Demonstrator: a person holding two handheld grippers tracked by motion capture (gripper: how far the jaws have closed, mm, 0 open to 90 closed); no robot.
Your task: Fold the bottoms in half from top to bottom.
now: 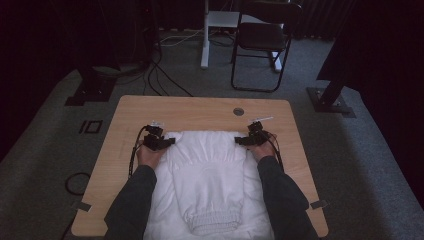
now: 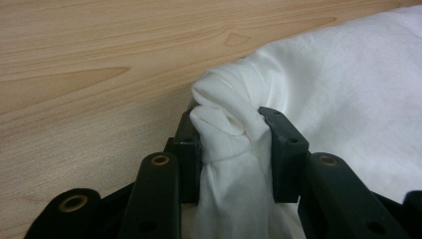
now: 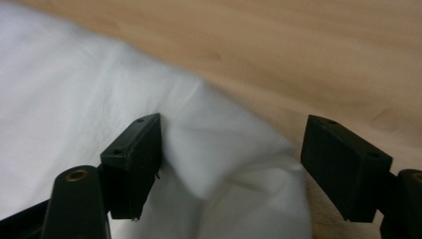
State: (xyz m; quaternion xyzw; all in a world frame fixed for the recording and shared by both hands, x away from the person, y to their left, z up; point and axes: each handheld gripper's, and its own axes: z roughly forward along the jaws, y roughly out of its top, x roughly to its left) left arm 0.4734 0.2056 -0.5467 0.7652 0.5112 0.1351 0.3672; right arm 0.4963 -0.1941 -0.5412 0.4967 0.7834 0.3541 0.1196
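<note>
A white garment (image 1: 207, 170) lies folded on the wooden table (image 1: 200, 107), its ribbed hem (image 1: 212, 222) toward the front edge. My left gripper (image 1: 167, 142) is at the garment's far left corner. In the left gripper view its jaws (image 2: 234, 134) are shut on a bunched fold of the white cloth (image 2: 348, 89). My right gripper (image 1: 242, 141) is at the far right corner. In the right gripper view it (image 3: 231, 149) stands open around a raised fold of the garment (image 3: 74, 99); one jaw touches the cloth, the other is clear of it.
A round cable hole (image 1: 238, 111) sits in the table's far edge, beyond the garment. On the grey carpet behind stand a black folding chair (image 1: 262, 40) and a white desk leg (image 1: 205, 35). Cables (image 1: 160, 75) trail on the floor at the back left.
</note>
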